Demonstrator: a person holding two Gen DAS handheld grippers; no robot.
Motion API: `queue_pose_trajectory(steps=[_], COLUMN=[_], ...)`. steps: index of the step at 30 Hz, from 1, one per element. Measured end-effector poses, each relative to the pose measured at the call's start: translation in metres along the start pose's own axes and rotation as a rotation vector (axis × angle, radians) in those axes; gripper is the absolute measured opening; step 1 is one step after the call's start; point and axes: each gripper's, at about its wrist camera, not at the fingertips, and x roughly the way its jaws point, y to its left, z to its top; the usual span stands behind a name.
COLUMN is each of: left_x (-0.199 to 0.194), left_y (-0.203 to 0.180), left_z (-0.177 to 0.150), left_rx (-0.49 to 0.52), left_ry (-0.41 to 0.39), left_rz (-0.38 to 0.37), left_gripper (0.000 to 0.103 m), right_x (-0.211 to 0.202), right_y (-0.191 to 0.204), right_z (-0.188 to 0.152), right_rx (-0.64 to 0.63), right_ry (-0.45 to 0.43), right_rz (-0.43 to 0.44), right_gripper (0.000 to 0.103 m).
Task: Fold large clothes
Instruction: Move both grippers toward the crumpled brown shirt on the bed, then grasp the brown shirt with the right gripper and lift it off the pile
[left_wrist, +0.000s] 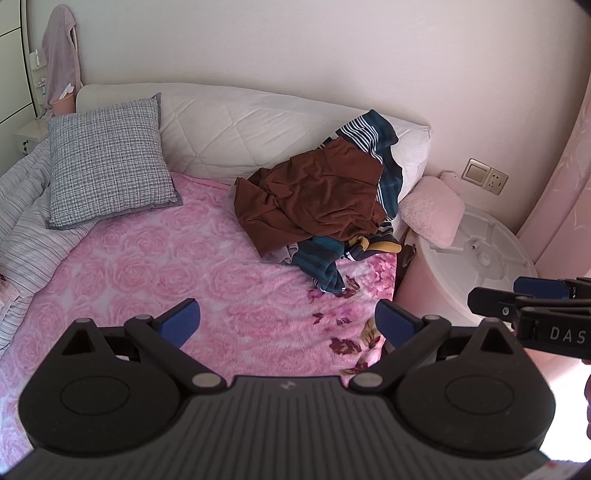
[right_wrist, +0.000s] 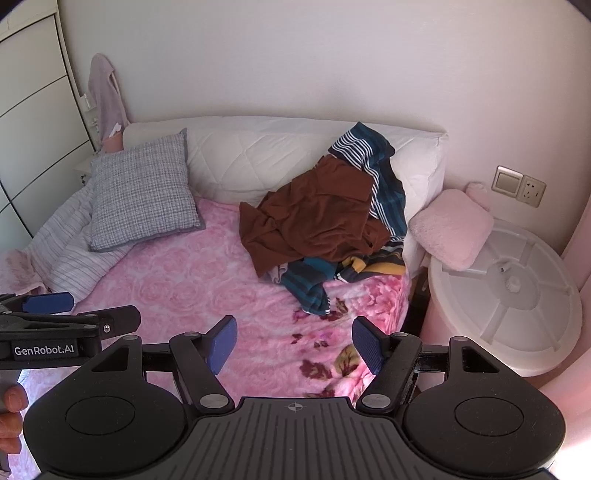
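I hold my left hand-held gripper (left_wrist: 288, 321) and my right hand-held gripper (right_wrist: 294, 341) side by side over the near end of the bed, both with their blue pads spread wide and nothing between them. I judge this to be the start: no garment has been picked up, so both stay released, ready to take one.

The clothes I must fold lie ahead of both grippers and a little to the right, well apart from the pads. They are heaped at the far right of the pink floral blanket (left_wrist: 192, 258), leaning up against the white headboard cushion (left_wrist: 229, 125), probably dumped there to leave the flat blanket ahead of me free for spreading. A brown garment (left_wrist: 317, 195) sits on top, crumpled; under and behind it is a teal striped garment (right_wrist: 384, 184), one end trailing toward me. A bit of yellow shows at the pile's right edge; I cannot tell what it belongs to.

A grey checked pillow (right_wrist: 144, 188) rests ahead to the left, clear of the pile. Both grippers point forward, roughly level with each other, tilted down toward the blanket.
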Motion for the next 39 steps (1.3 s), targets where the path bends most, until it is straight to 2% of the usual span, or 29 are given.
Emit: queue_pose_trajectory(steps=[11,18,23,31,35,39], left_x=[0.038,0.084,0.134,0.225,0.269,0.312], left_y=[0.0,-0.002,-0.001,0.002,0.005,0.006], left_z=[0.022,0.048,0.07,0.11,0.133,0.154], left_rx=[-0.014,-0.028,-0.043,-0.064,-0.09,-0.103], left_ry=[0.038,0.067,0.098,0.133,0.134,0.142], left_rz=[0.026,0.051,0.064,0.082,0.082,0.089], left_gripper=[0.1,0.1,0.1,0.099,0.099,0.099], right_x=[0.039,0.082,0.131,0.211,0.253,0.3], right_y=[-0.017,-0.032,-0.058,-0.098,-0.111,-0.128], right_z=[0.019,0.044,0.065,0.105,0.128,0.151], right_rx=[-0.001,-0.024,-0.009,-0.033,-0.085,-0.095], right_ry=[0.048,0.093,0.136,0.069,0.022,0.021], right_rz=[0.019,0.034,0.044,0.063,0.047,0.019], right_gripper=[0.066,0.066,0.066,0.066,0.061,0.059])
